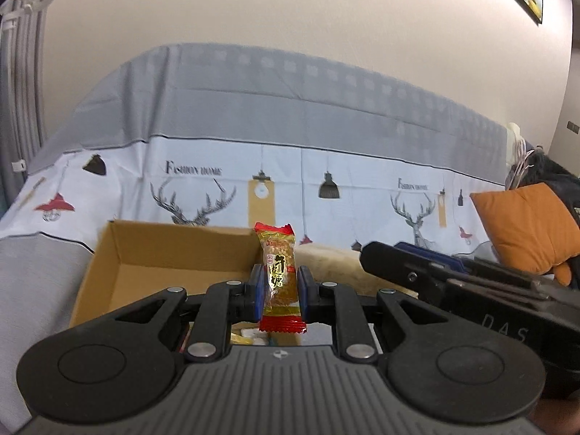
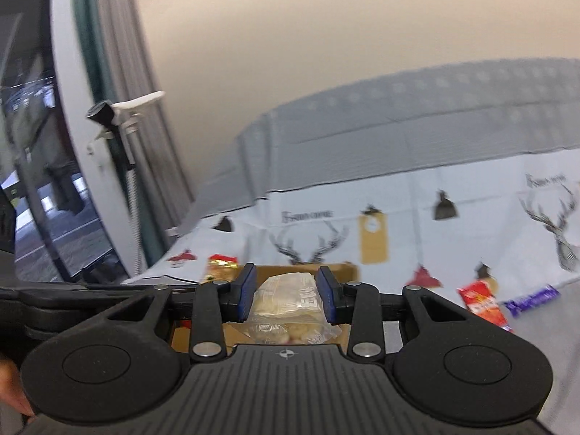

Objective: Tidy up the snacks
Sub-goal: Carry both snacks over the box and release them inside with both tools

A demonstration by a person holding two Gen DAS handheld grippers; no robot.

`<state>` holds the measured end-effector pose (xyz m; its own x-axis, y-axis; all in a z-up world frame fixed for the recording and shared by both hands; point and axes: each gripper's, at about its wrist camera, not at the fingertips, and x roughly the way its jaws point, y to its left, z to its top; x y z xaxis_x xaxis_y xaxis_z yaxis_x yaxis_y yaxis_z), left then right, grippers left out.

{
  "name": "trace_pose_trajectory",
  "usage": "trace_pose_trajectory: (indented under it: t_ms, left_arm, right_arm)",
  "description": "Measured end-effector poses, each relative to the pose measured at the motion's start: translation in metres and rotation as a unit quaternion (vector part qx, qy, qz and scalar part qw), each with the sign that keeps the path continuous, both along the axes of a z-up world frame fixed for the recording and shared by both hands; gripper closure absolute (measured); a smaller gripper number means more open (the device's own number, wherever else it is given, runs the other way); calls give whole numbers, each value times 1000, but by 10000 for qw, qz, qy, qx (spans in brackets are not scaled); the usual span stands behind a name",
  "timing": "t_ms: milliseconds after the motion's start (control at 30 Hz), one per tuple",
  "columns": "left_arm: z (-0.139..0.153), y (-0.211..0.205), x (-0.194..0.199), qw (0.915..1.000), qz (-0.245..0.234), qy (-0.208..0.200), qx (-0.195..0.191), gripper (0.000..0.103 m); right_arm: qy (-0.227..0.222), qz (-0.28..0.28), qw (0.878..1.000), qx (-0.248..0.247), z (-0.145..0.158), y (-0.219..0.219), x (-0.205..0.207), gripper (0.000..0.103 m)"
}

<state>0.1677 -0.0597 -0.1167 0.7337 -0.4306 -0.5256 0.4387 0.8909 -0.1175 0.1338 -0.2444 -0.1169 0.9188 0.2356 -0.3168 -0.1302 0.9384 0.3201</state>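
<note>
My left gripper [image 1: 280, 285] is shut on a red and gold candy bar [image 1: 280, 275], held upright above the open cardboard box [image 1: 152, 253]. My right gripper [image 2: 286, 290] is shut on a clear pale snack packet [image 2: 288, 299], held over the same box [image 2: 340, 270]. In the left wrist view the right gripper's black body [image 1: 453, 282] reaches in from the right. The left gripper's candy shows at the left in the right wrist view [image 2: 219, 266].
A sofa with a grey and white deer-print cover [image 1: 290, 137] stands behind the box. An orange cushion [image 1: 529, 224] lies at the right. A red snack pack [image 2: 484, 302] and a purple bar [image 2: 533, 299] lie on the cover. A window and curtain [image 2: 72, 145] are at the left.
</note>
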Motion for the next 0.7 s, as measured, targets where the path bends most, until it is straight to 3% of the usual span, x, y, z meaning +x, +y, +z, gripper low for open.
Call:
trace_pose_trajectory:
  t_ms: [200,367,700]
  left_arm:
    - [-1,24,12,9996,210,-138,100,83]
    - [-26,36,26,9989,336,17,334,83]
    - [-118,50,63,9896,693,950,829,83]
  right_arm:
    - [-120,262,9996,-60,7,29,15,65]
    - [12,424,9990,-134,-8,45,33,65]
    - [726,709,9939,-424,-96,67,61,65]
